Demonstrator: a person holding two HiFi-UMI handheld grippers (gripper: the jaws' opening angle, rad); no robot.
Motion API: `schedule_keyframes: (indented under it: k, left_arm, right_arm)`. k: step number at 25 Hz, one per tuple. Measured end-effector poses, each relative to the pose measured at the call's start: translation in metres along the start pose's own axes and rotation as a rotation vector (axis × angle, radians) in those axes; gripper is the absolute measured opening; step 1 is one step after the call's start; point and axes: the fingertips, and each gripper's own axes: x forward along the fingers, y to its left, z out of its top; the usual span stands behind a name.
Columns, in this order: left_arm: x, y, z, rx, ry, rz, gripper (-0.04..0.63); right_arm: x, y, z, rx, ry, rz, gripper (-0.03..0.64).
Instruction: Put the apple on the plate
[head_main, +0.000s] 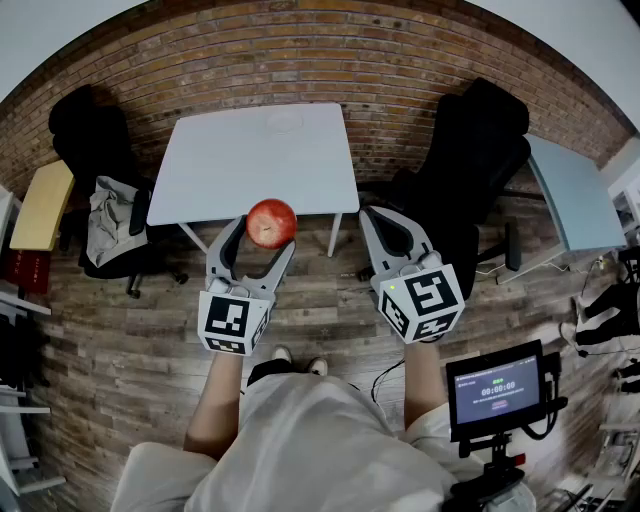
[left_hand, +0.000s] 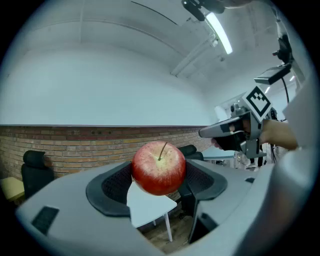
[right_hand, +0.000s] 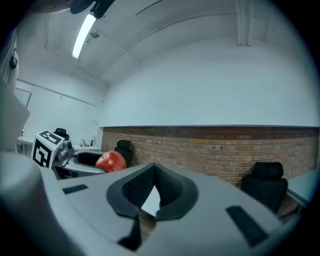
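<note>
Short of table (head_main: 220, 170) edge at twelve o'clock, pinches apple (head_main: 271, 222) in left claw (head_main: 265, 232); holds right claw (right_hand: 153, 170) pressed together.

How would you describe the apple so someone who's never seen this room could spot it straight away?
Start at the white table by the brick wall; before its near edge a person holds out two grey grippers. The apple is clamped in the left gripper's jaws, up in the air. It's the only round red thing, and the right gripper holds nothing.
</note>
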Motion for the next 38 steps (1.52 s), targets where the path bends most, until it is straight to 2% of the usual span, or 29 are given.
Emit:
schedule_keyframes:
  k: [10,17,25,38]
  left_arm:
    - [-0.005,-0.001,0.001,-0.005,-0.005,0.005,0.345]
    - [-0.001,-0.002,-0.002,-0.007,-0.019,0.012,0.345]
    - [0.059,0.029,-0.015,-0.026,0.005,-0.001,0.345]
    - [0.135,0.095,-0.017,-0.016,-0.015,-0.006,0.345]
  right_arm:
    - [0.0,0.009,0.001,0.038,-0.034,0.035,0.003]
    - [-0.001,0.005,-0.003,0.028,-0.03,0.028,0.003]
    - [0.054,-0.03,-0.013,0.045,0.006,0.017,0.003]
    - [0.14,-0.063,-0.003,0.035,-0.013,0.002,0.003]
